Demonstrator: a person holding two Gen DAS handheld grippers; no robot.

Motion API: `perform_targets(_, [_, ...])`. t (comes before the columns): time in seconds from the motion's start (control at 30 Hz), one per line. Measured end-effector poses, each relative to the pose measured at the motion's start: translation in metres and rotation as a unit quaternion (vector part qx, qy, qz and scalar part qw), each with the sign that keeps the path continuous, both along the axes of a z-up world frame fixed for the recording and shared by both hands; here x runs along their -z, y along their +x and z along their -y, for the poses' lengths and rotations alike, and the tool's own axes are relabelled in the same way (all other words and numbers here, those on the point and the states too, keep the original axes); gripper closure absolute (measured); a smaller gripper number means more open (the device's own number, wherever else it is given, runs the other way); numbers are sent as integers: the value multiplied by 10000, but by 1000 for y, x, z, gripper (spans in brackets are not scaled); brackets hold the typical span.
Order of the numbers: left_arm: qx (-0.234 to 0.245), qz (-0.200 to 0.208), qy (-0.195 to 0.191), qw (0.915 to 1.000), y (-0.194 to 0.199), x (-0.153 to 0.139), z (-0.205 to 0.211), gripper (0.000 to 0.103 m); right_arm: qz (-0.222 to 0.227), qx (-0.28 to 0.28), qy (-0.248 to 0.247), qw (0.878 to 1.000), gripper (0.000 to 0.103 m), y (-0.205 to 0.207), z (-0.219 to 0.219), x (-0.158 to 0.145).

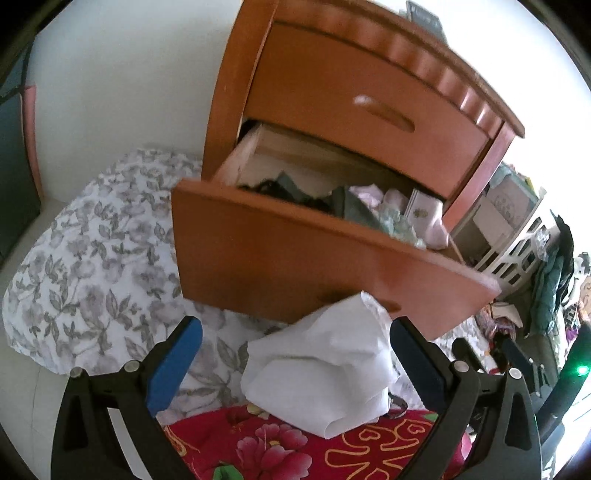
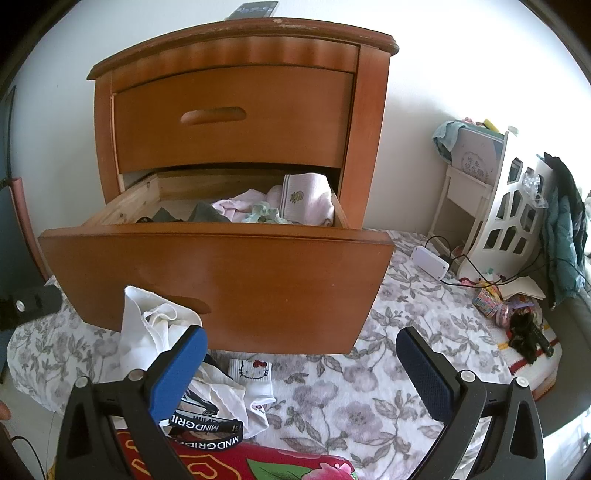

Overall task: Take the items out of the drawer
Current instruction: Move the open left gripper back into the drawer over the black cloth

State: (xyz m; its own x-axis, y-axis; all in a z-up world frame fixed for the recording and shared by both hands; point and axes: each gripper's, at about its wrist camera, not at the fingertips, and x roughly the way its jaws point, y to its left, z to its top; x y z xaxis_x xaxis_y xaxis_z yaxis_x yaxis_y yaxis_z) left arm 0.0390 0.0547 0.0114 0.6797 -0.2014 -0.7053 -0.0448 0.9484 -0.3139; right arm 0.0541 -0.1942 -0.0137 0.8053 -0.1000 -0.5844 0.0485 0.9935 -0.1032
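Note:
The wooden nightstand's lower drawer (image 2: 221, 280) stands pulled out. In it lie a pink towel (image 2: 306, 199), a grey cloth (image 2: 207, 214) and other small garments (image 1: 369, 206). A crumpled white cloth (image 1: 325, 369) rests on the bed in front of the drawer, between the wide-apart fingers of my left gripper (image 1: 295, 328), which is open; neither pad touches it. My right gripper (image 2: 301, 336) is open too, with nothing between its fingers. The same white cloth (image 2: 147, 325) shows just left of its left finger. Below it lie a Hello Kitty sock (image 2: 253, 369) and a black lanyard (image 2: 207, 430).
A grey floral bedsheet (image 2: 388, 369) covers the surface, with a red flowered fabric (image 1: 277, 450) at the near edge. To the right stand a white shelf (image 2: 513, 218), a power strip (image 2: 430, 262) with cables, small clutter and a hanging teal jacket (image 2: 565, 236). A dark flat object (image 2: 255, 9) lies on the nightstand's top.

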Motion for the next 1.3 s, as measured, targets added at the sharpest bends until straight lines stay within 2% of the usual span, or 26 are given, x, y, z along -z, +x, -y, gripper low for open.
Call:
perform_targets(0.3, [65,563,-4,9984,8,-44,-21,2,-37,0,-6,10000,0,1,0,1])
perform_targets(0.5, [416,695,359,9961,39,-82,-24,2,-94,9,-2,10000,0,2,1,2])
perform_targets(0.67, [914,384,524,9937,79,-101,-14,2,-127,9,56,9999,0,2,3,1])
perform_targets(0.8, [932,125,963,9909,110,-106,-4,2,-155,9,142,9998,0,3,5,2])
perform_targets(0.87, [742,-100,1189,9901,126,-103,-2,2,-189,8,195,9996,0,4,7,3])
perform_targets(0.93, [579,-305,1370,9884,138,-97,-1,2,-236,7,268,9994,0,6,9,4])
perform_targets(1.0, [649,-483,1458,9860,149,-89,2,2,-280,19,356,9990,0,7,12,5])
perform_targets(1.13, [793,-969,1319,9833,169,-66,6,2,-346,53,460,9983,0,9,16,7])
perform_targets(1.3, [824,-1425,1471,9753,189,-43,18,2,-404,33,508,9979,0,10,17,8])
